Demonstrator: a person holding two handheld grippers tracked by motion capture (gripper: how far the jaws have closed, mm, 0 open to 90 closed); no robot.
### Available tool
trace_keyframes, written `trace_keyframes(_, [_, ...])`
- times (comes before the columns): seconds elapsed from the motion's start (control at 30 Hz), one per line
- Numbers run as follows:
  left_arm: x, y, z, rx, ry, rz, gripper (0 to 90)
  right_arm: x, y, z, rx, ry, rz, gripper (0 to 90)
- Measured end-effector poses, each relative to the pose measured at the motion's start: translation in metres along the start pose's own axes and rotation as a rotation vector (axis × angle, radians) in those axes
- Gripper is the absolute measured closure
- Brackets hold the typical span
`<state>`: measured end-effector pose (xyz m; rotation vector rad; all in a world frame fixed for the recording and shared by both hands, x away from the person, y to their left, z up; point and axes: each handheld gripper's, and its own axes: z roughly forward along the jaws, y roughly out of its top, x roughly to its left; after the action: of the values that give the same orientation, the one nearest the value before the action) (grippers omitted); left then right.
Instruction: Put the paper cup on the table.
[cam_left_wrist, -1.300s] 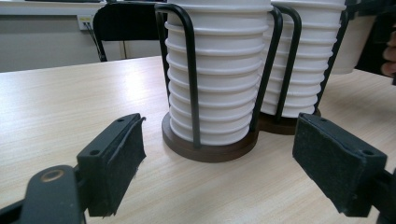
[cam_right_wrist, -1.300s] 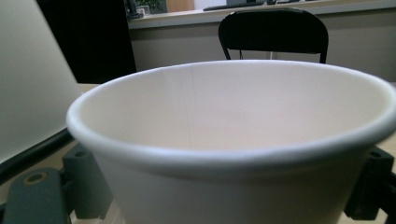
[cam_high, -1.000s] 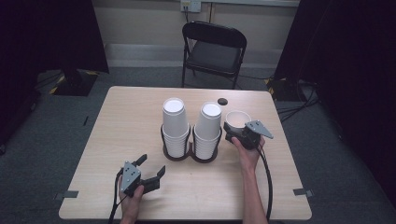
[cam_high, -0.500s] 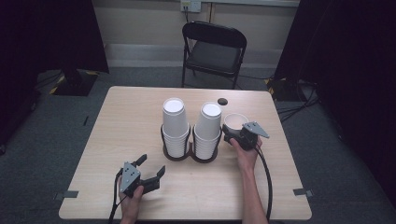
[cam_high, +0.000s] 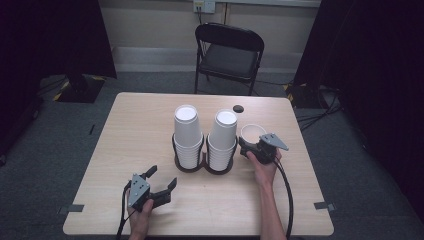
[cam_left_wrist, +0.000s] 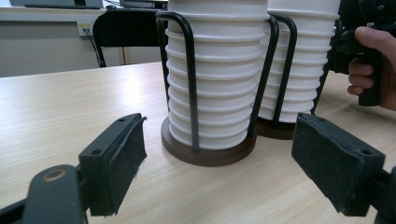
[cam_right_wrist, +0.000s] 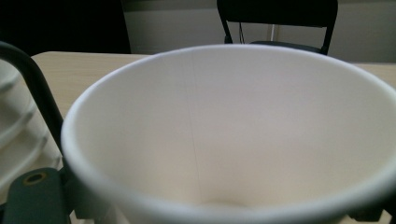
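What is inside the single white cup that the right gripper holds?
The white cup in the right gripper shows bare white walls and nothing in it. Its near rim covers most of the bottom, so that part cannot be checked.

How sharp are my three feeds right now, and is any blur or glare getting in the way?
High view: evenly lit, soft shadows, dark surround, no glare on the table. Left gripper view: stacked cups in the wire holder are crisp, while its near fingers look slightly soft. Right gripper view: the paper cup sits so close that its rim blurs; the chair behind is soft too.
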<state>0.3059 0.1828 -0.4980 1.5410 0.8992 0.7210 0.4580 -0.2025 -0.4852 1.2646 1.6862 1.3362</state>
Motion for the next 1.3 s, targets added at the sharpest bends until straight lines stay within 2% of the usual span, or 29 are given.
trace_keyframes(0.13, [0.0,0.0,0.0,0.0,-0.001,0.0,17.1,-0.003,-0.002,-0.003,0.011,-0.008,0.003,10.7])
trace_keyframes(0.23, [0.0,0.0,0.0,0.0,0.0,0.001,17.1,-0.003,-0.001,-0.004,0.04,-0.017,-0.012,11.4])
trace_keyframes(0.37, [0.0,0.0,0.0,-0.003,0.002,-0.003,17.1,-0.006,-0.004,-0.003,0.074,-0.008,0.008,12.2])
trace_keyframes(0.47, [0.0,0.0,-0.001,-0.005,0.003,-0.003,17.1,-0.005,-0.004,-0.002,0.093,-0.012,-0.002,12.9])
trace_keyframes(0.53, [0.0,0.0,-0.001,-0.006,0.002,-0.003,17.1,-0.006,-0.006,0.0,0.13,-0.015,-0.01,13.4])
trace_keyframes(0.6, [0.0,0.0,-0.001,-0.005,0.001,-0.002,17.1,-0.008,-0.008,0.001,0.166,-0.008,0.006,14.0])
trace_keyframes(0.7, [-0.001,0.0,0.0,-0.004,0.005,0.002,17.1,-0.009,-0.008,0.0,0.179,-0.008,-0.002,14.0])
trace_keyframes(1.07, [-0.001,0.0,-0.001,-0.004,0.007,0.007,17.1,-0.009,-0.01,-0.005,0.245,-0.015,0.011,14.3])
trace_keyframes(1.3, [-0.002,0.0,0.0,-0.002,0.012,0.007,17.1,-0.005,-0.011,-0.016,0.231,-0.032,0.019,14.6])
